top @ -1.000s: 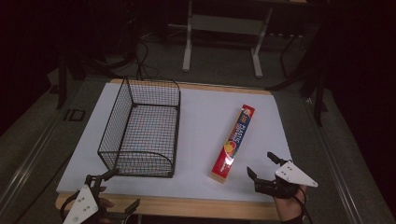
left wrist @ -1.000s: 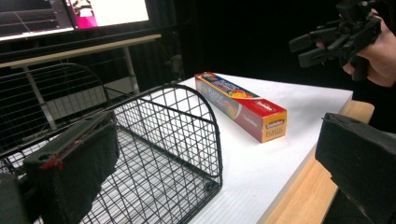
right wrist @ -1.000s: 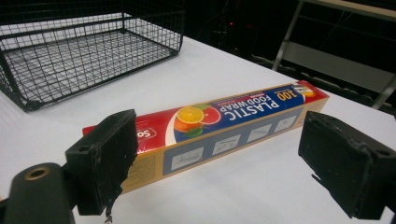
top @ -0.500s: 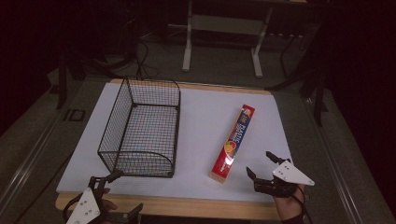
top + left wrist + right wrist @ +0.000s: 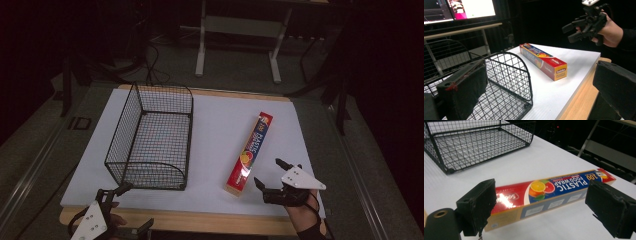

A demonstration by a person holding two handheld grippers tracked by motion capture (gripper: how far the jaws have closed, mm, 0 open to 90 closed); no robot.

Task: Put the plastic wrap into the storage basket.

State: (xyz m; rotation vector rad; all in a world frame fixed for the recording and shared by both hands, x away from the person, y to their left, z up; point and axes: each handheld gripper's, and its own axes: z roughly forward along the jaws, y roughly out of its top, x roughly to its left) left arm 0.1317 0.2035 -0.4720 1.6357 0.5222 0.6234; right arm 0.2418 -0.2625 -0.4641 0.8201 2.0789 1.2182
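Observation:
A black wire basket (image 5: pixel 120 136) stands empty on the left half of the white board. To its right a long red and blue plastic food wrap box (image 5: pixel 251 150) lies flat, pointing away from me. My right gripper (image 5: pixel 267 171) hovers open just right of the box's near end. In the right gripper view the box (image 5: pixel 549 187) lies across and beyond the wide-apart jaws, with nothing between them. My left gripper (image 5: pixel 136 205) is open at the table's near edge, in front of the basket's near wall (image 5: pixel 506 72). The left gripper view also takes in the box (image 5: pixel 544 60) and the right gripper (image 5: pixel 576 27) in a hand.
The white board (image 5: pixel 215 125) covers a wooden table whose front edge (image 5: pixel 200 220) shows bare. A metal table frame (image 5: pixel 240 30) and cables stand on the dark floor behind. Lit monitors (image 5: pixel 471 8) glow beyond the basket in the left gripper view.
The left gripper has sunk a little toward the near edge. The right gripper has drifted slightly left toward the box's near end. Box and basket have not moved.

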